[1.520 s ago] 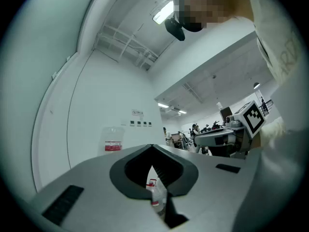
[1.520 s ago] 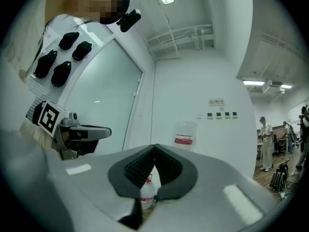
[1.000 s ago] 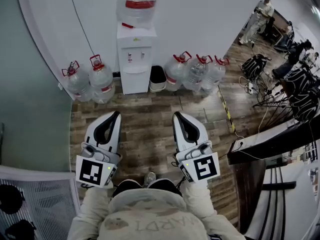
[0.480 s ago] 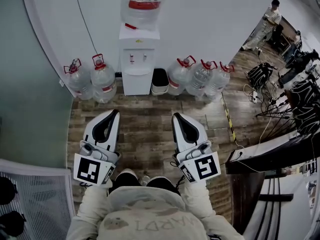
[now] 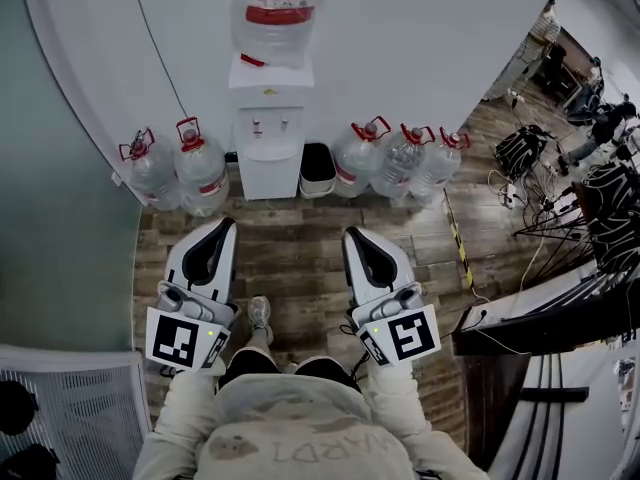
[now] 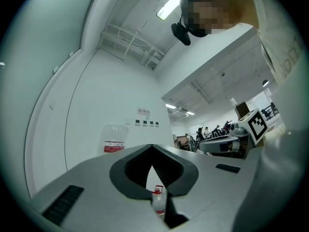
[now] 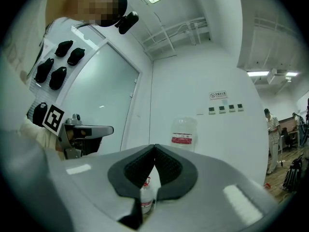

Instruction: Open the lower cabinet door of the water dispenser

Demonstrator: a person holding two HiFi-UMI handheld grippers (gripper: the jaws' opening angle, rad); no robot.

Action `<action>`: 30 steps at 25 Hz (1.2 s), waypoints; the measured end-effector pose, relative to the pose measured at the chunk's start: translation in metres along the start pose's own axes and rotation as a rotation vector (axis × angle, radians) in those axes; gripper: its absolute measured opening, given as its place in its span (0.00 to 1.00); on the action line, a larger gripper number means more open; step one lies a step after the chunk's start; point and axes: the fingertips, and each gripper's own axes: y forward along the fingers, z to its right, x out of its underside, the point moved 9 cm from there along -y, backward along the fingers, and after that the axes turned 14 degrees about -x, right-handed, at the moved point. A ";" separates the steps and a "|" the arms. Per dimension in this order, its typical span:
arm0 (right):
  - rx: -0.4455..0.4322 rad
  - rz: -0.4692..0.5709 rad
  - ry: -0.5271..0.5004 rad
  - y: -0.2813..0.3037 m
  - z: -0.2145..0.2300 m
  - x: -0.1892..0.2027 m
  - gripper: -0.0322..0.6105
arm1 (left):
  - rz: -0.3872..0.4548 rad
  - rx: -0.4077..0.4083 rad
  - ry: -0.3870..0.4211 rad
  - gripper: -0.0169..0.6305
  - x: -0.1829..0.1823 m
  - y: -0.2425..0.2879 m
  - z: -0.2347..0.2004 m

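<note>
The white water dispenser (image 5: 270,128) stands against the far wall with a large clear bottle (image 5: 280,13) on top. Its lower cabinet door (image 5: 270,176) is closed. My left gripper (image 5: 226,225) and right gripper (image 5: 352,234) are held side by side over the wooden floor, well short of the dispenser and pointing towards it. Both are shut with nothing between the jaws. In the left gripper view the jaw tips (image 6: 151,146) meet, with the bottle (image 6: 114,140) far off. The right gripper view shows the same closed tips (image 7: 154,146) and the bottle (image 7: 183,134) ahead.
Water jugs flank the dispenser, two at its left (image 5: 178,168) and three at its right (image 5: 395,158). A black bin (image 5: 317,163) stands beside it. A striped floor strip (image 5: 455,233), a desk (image 5: 540,308) and cabled equipment (image 5: 600,198) lie right. A mesh chair (image 5: 70,408) is lower left.
I have stepped a little towards the dispenser, which now looks slightly nearer. A shoe has come into view between the grippers. Both grippers stay shut and side by side.
</note>
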 end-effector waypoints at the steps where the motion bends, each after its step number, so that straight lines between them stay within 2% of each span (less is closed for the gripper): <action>1: 0.002 -0.001 -0.003 0.006 0.006 0.001 0.06 | 0.002 0.002 0.000 0.03 0.002 0.009 -0.003; 8: 0.021 0.005 -0.012 0.057 0.049 0.007 0.06 | 0.020 0.033 0.018 0.03 0.010 0.074 -0.031; 18: 0.055 0.002 -0.025 0.148 0.102 0.011 0.06 | 0.030 0.083 0.006 0.03 0.020 0.173 -0.094; 30: 0.084 -0.012 -0.029 0.236 0.127 0.029 0.06 | 0.039 0.114 0.006 0.03 0.042 0.240 -0.166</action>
